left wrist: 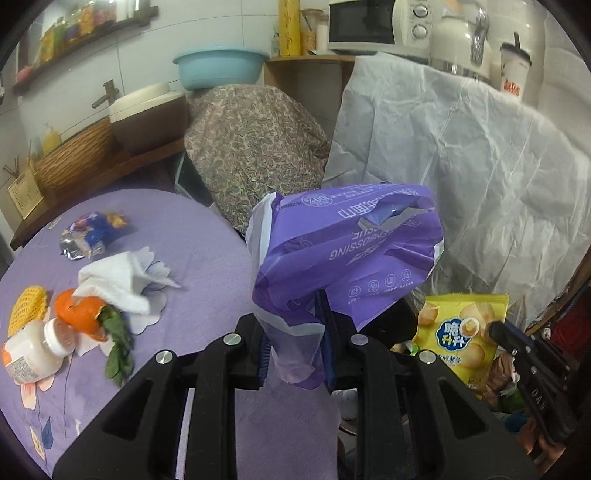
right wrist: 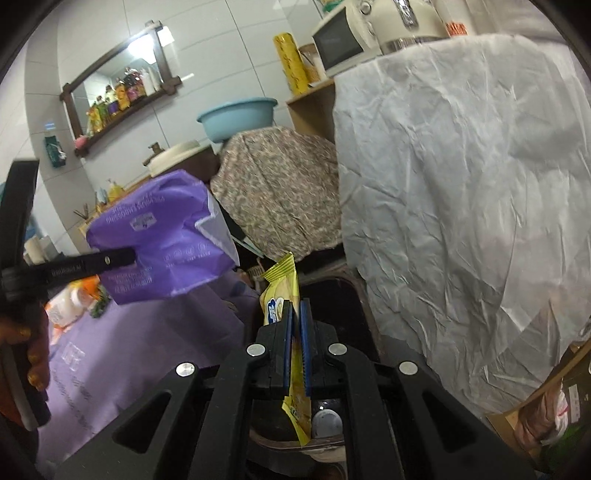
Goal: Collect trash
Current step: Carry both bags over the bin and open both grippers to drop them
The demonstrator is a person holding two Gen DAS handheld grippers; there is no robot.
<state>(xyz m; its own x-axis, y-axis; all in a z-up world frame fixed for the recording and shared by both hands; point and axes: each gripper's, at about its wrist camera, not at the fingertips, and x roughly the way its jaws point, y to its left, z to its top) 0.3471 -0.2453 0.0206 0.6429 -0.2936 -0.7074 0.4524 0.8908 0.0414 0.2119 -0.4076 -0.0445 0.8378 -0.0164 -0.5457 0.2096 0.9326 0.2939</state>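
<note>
My left gripper (left wrist: 293, 332) is shut on an empty purple tissue wrapper (left wrist: 343, 251) and holds it in the air past the table's right edge; it also shows in the right wrist view (right wrist: 162, 240). My right gripper (right wrist: 295, 314) is shut on a yellow chip bag (right wrist: 280, 291), held over a dark bin (right wrist: 332, 295); the bag also shows in the left wrist view (left wrist: 461, 332). On the purple tablecloth (left wrist: 207, 258) lie a foil snack wrapper (left wrist: 92, 236), a white tissue (left wrist: 122, 277), orange peel (left wrist: 81, 310), a yellow foam net (left wrist: 27, 310) and a small bottle (left wrist: 33, 350).
A white crumpled sheet (left wrist: 461, 155) covers furniture on the right. A patterned cloth bundle (left wrist: 255, 147) stands behind the table with a blue basin (left wrist: 219, 66) above it. A microwave (left wrist: 365, 26) and kettle (left wrist: 465, 37) stand at the back.
</note>
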